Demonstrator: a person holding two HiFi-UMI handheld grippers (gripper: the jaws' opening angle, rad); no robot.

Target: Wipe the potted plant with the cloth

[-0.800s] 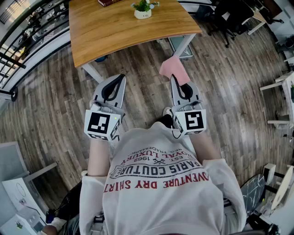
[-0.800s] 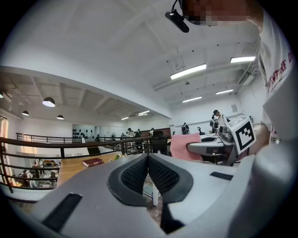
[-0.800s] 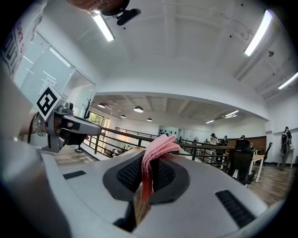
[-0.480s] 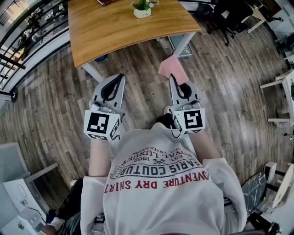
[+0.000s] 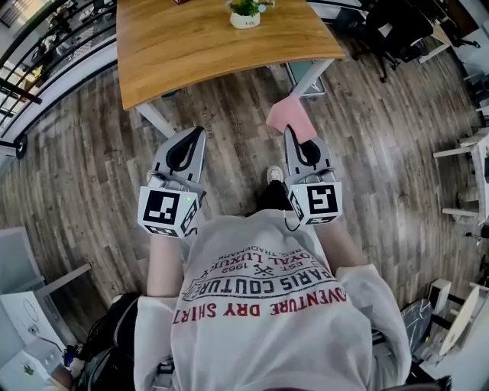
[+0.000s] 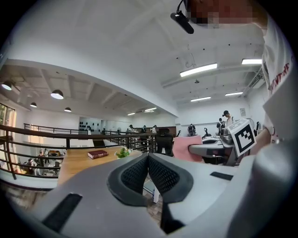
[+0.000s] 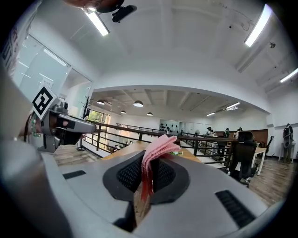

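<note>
Right claw (image 5: 293, 134) pinches the pink cloth (image 5: 285, 114) by its edge; a hard wipe might tug it free or topple the potted plant (image 5: 245, 13). Left claw (image 5: 198, 134): pressed together, empty.

The cloth (image 5: 289, 116) is pink, the potted plant (image 5: 245, 13) green-leaved and white-potted, the desk (image 5: 191, 46) honey-brown with wood grain.

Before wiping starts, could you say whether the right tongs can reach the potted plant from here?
Probably not yet: the right tongs, shut on the cloth, are short of the table, and the potted plant stands far across it. Nothing blocks the way.
</note>
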